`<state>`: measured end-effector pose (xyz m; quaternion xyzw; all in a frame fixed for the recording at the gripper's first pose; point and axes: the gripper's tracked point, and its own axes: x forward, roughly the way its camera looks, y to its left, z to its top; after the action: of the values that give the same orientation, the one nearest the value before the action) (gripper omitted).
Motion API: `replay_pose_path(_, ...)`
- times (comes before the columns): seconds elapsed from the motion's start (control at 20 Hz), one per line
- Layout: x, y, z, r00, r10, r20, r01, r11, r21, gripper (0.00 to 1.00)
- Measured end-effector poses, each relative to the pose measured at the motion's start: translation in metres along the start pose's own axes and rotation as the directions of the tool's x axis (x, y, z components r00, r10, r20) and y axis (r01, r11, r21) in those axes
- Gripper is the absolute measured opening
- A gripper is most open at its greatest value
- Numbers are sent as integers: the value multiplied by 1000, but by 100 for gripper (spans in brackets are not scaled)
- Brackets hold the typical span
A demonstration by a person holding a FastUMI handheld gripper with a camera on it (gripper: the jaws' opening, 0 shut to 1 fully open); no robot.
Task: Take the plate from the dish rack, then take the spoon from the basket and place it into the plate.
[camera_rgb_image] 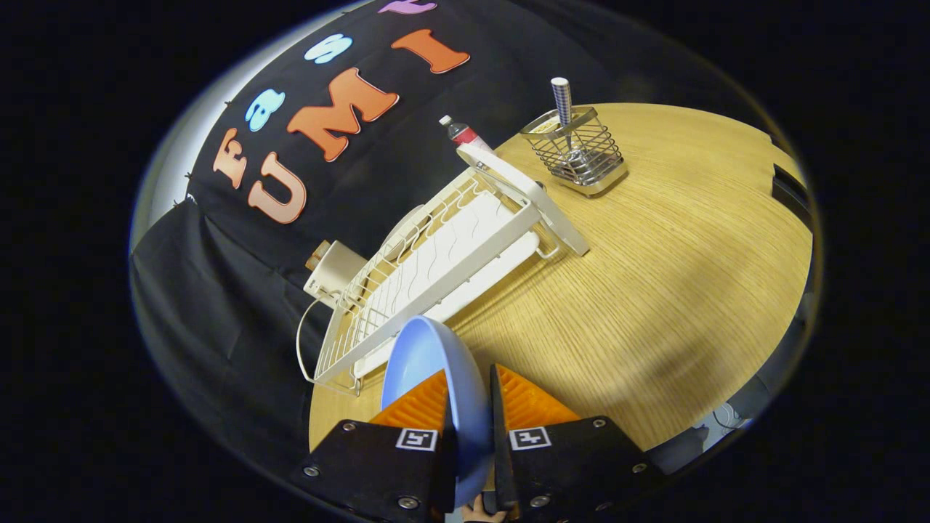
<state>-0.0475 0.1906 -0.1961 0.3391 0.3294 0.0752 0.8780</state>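
Plate point(425, 356) clamped edge-on between gripper point(471, 396) fingers; spoon point(561, 109) upright in basket point(577, 152); dish rack point(436, 269) empty.

No readable text, number or brand is present; 2 square coded markers point(416, 439) sit on the gripper point(471, 370), 1 either side of the plate point(421, 356) clamped between its jaws.

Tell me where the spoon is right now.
In the gripper view the spoon stands upright in the wire basket on the wooden table, well beyond the fingers and past the dish rack's far end; the gripper holds the blue plate.
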Motion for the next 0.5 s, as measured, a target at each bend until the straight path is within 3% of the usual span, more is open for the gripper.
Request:
replay_pose_path(0.15,0,-6,4,1000,-20,16,21,999,-34,22)
replay_pose_path(0.35,-6,-18,20,998,-29,49,33,997,-75,36)
replay_pose_path(0.5,-12,-37,51,986,-65,150,89,983,-159,50)
